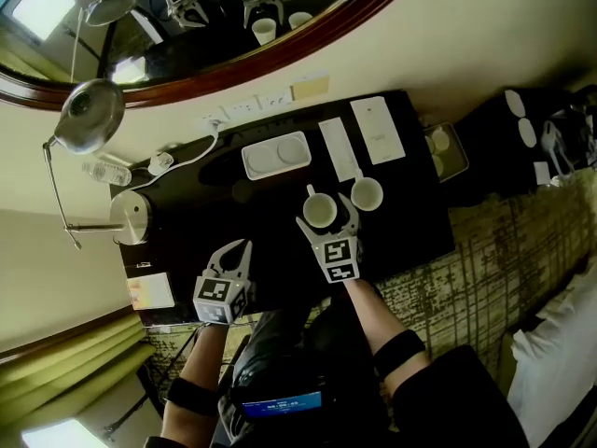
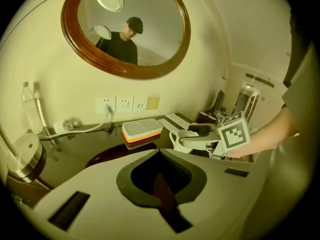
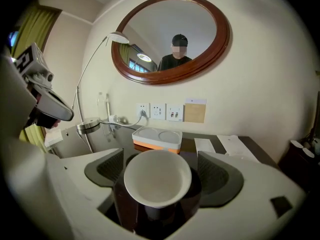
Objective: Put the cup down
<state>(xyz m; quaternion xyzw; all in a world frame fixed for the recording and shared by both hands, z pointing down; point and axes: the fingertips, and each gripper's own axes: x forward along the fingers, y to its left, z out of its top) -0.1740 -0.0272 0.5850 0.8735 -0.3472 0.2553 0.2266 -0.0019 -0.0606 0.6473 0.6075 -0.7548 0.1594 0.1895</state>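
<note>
A white cup point(image 3: 157, 178) stands upright on the dark table point(image 1: 410, 222), and its handle shows in the left gripper view. My right gripper point(image 3: 160, 160) is open around the cup, one jaw on each side, and a narrow gap shows between each pad and the cup wall. From the head view the same cup point(image 1: 320, 210) sits between the right gripper's point(image 1: 326, 209) jaws near the table's middle. My left gripper point(image 1: 233, 250) hovers at the table's near left edge. It is shut point(image 2: 160, 155) and holds nothing.
A second white cup point(image 1: 366, 193) stands just right of the first. Behind them lies a white tray with an orange base point(image 1: 275, 155), with paper cards point(image 1: 376, 129) to its right. A lamp base point(image 1: 131, 216), a water bottle point(image 1: 104, 171) and a white cable occupy the left end.
</note>
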